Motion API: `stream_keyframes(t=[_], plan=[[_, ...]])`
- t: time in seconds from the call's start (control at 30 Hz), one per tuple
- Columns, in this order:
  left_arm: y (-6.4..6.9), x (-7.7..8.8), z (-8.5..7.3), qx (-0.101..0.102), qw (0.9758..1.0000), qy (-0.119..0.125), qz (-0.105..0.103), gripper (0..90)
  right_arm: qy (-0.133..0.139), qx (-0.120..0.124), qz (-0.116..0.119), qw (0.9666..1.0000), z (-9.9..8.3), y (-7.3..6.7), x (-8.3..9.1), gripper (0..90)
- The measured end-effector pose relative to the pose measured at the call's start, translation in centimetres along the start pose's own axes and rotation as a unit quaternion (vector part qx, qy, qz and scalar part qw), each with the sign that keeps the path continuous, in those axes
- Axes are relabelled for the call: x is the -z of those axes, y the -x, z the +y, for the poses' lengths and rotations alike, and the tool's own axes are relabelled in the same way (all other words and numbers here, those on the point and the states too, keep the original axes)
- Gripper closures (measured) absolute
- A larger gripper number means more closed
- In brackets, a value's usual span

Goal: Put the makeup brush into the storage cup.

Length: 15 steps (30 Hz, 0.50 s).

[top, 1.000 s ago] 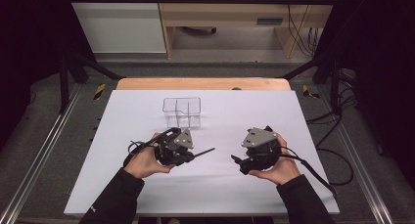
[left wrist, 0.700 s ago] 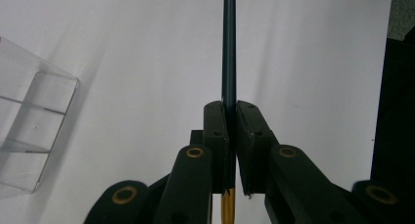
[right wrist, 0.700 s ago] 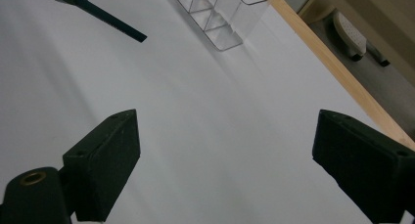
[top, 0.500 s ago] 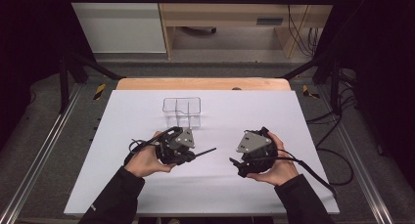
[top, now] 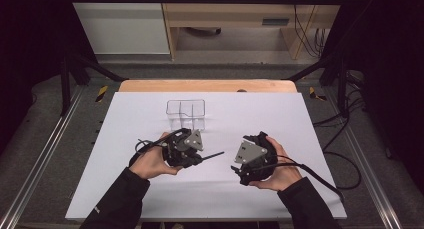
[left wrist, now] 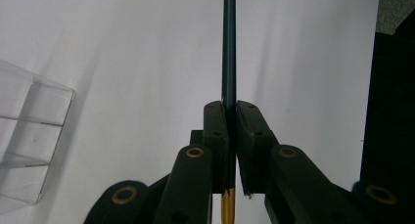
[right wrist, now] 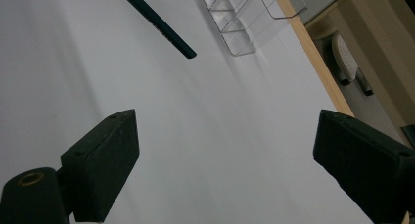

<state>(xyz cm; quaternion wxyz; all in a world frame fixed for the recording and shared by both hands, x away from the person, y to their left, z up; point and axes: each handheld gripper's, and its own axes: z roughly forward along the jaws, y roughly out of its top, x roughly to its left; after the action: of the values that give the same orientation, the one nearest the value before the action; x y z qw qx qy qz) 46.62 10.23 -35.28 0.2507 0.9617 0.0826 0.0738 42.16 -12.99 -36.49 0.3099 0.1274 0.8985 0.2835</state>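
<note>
A thin dark pencil (top: 212,154) is the thing in hand here, clamped between the jaws of the left gripper (top: 196,157) and held just above the white sheet (top: 300,124) that covers the table. From above, the pencil sticks out of the gripper toward the right, its free end pointing across the gap at the other hand. In the left gripper view the dark shaft (left wrist: 228,43) runs straight up out of the pinch, and a short yellowish stub of it shows below the pads, which press on it from both sides. The right gripper (top: 239,170) is held a little way off to the right, apart from the pencil's tip, with its jaws spread wide and nothing between them; in the right gripper view the two black pads stand far apart over bare white paper, and the pencil's end (right wrist: 161,28) hangs in the upper left. Behind the left hand, toward the far side of the sheet, stands a small clear plastic organizer (top: 186,113) with open compartments, near the left gripper but not touching it. Both of the person's forearms come in from the near edge in dark sleeves, a cable trailing from each gripper. The wooden edge of the table (top: 210,86) shows beyond the sheet.
</note>
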Motion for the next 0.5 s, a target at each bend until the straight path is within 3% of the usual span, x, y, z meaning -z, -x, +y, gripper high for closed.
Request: stream_keyframes(t=[0.5], plan=[[0.2, -0.3, 2.0, -0.017, 0.9995, -0.021, -0.016, 82.8, -0.003, 0.039, 0.002, 0.9992, 0.6, -1.0, -0.1, 12.7]])
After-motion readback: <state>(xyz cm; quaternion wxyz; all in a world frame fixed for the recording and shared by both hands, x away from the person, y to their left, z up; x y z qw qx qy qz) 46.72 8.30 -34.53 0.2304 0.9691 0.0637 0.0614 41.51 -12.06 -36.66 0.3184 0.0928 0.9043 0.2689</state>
